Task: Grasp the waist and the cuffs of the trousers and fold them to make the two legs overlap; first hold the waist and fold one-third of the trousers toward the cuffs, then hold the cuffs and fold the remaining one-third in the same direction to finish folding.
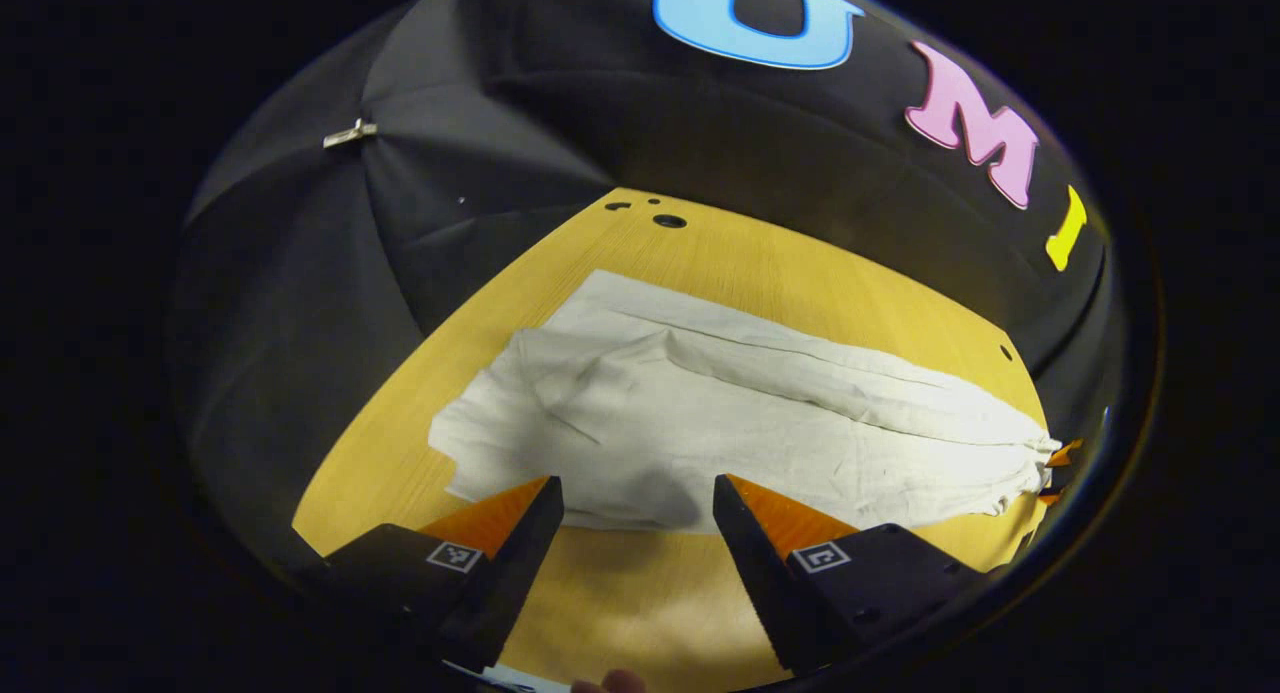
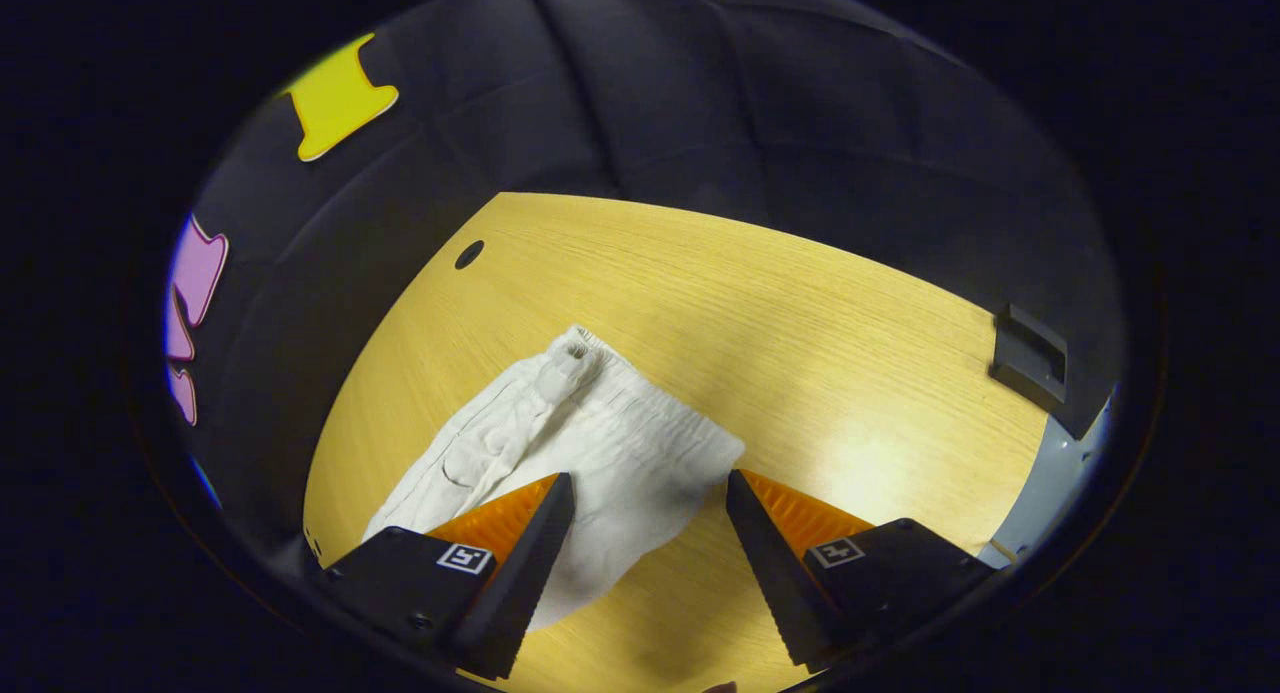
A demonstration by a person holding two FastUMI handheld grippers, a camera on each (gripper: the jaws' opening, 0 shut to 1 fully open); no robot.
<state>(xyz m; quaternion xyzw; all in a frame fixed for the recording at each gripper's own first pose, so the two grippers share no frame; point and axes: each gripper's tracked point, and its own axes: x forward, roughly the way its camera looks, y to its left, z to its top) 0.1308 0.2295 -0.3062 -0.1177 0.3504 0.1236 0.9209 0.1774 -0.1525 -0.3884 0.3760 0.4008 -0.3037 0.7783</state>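
Left gripper: nearest item in the left gripper view, fingers spread wide, nothing between them, held above bare table just short of the near edge of the trousers. Right gripper: nearest item in the right gripper view, fingers likewise spread wide and holding nothing, poised over the near part of the garment, with cloth visible in the gap between the tips; whether the tips touch the fabric cannot be told. Trousers: pale off-white cloth, lying flat and lengthwise across the wooden tabletop, one leg over the other, with soft creases and a long seam line running along the length. In the left gripper view the cuff end lies toward the left and the garment narrows away to the right, where the other gripper's finger tips show at the far right edge beside the cloth. In the right gripper view the gathered waistband crosses the middle, with a bunched cord or loop at its far corner. Table: light wood grain, with small dark holes near the far edge. Beyond it: black cloth wall with a small metal clip, and a dark bracket at the table's right edge.
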